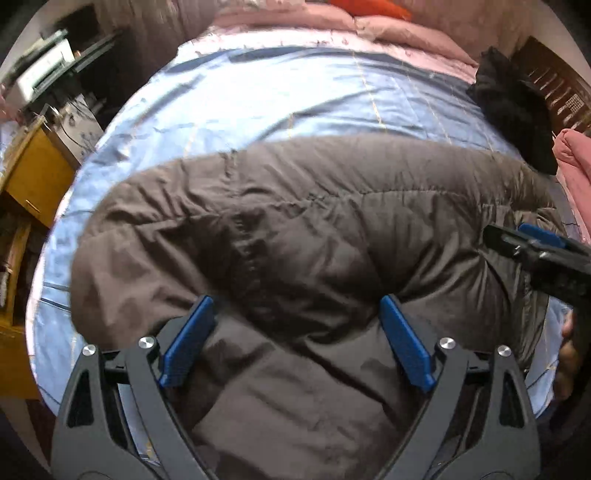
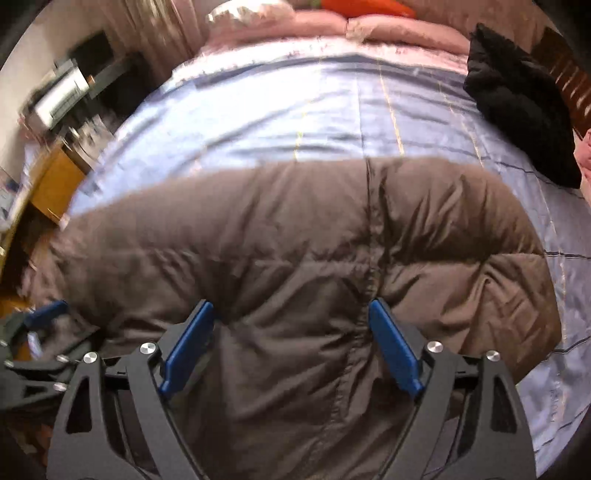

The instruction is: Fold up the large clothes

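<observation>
The left gripper hangs right over the brown puffy coat, and its blue pads stand wide apart with nothing pinched between them. The right gripper is over the coat too, on its seam side, and its jaws are spread wide and hold nothing.

The coat lies across the near part of the blue bedsheet. Its near edge hangs close to the bed's front edge.

Past the coat, the sheet is flat and bare, so there is lots of room there.

To the right of the coat, at the bed's side, sits a black cloth pile. A pink blanket lies beyond the coat at the far end of the bed, with something orange on it.

Left of the coat, off the bed, stands a yellow wooden cabinet.
</observation>
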`<state>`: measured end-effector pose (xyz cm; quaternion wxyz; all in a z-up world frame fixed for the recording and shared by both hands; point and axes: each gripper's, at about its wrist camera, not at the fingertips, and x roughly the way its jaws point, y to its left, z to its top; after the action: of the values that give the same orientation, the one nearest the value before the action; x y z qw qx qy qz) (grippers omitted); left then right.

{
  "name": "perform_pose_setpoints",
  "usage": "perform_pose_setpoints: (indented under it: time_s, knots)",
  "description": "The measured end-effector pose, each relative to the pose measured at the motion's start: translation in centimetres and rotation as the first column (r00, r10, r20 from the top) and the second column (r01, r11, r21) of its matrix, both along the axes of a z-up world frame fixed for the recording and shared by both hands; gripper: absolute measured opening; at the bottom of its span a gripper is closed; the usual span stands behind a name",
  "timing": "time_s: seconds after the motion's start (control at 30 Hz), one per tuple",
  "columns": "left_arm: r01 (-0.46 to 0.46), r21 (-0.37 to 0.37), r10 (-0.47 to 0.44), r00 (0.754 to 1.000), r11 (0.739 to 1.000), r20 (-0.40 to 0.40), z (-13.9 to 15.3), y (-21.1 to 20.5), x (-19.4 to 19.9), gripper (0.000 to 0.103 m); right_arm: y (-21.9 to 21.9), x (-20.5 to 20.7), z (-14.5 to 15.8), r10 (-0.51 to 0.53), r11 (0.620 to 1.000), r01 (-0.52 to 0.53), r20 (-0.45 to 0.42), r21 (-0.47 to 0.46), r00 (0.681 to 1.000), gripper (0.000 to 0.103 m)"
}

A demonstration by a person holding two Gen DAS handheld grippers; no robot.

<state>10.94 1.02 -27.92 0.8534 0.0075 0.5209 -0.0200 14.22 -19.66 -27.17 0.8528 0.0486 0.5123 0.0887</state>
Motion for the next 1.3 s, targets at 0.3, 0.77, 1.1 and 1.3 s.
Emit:
perform_pose_setpoints:
  time_s: [0.3, 0.77, 1.1, 1.3]
  knots:
    - [-0.037, -0.041, 0.035, 0.997, 0.998, -0.063, -2.1, 0.4, 1.2, 0.097, 1.1, 0.7, -1.9, 0.004, 1.000, -0.004, -0.053, 0.014, 0.999, 0.087]
    - [-0.046, 0.022, 0.038, 0.955, 0.999, 0.293, 12.4, -0.9, -5.7, 0.101, -0.4, -8.0, 13.6, -0.170, 0.984, 0.176, 0.266, 0.001, 0.949, 0.102]
    - [-0.040, -0.032, 0.049, 0.927, 0.999, 0.373, 26.8, -1.7, -10.4, 0.101, -0.4, -11.2, 26.1, -0.203, 0.965, 0.249, 0.362, -0.086, 0.910, 0.102]
    - [-0.031, -0.051, 0.051, 0.890, 0.998, 0.453, 29.1, -2.2, -13.5, 0.101, 0.2, -12.5, 26.9, -0.156, 0.971, 0.213, 0.392, -0.106, 0.907, 0.102]
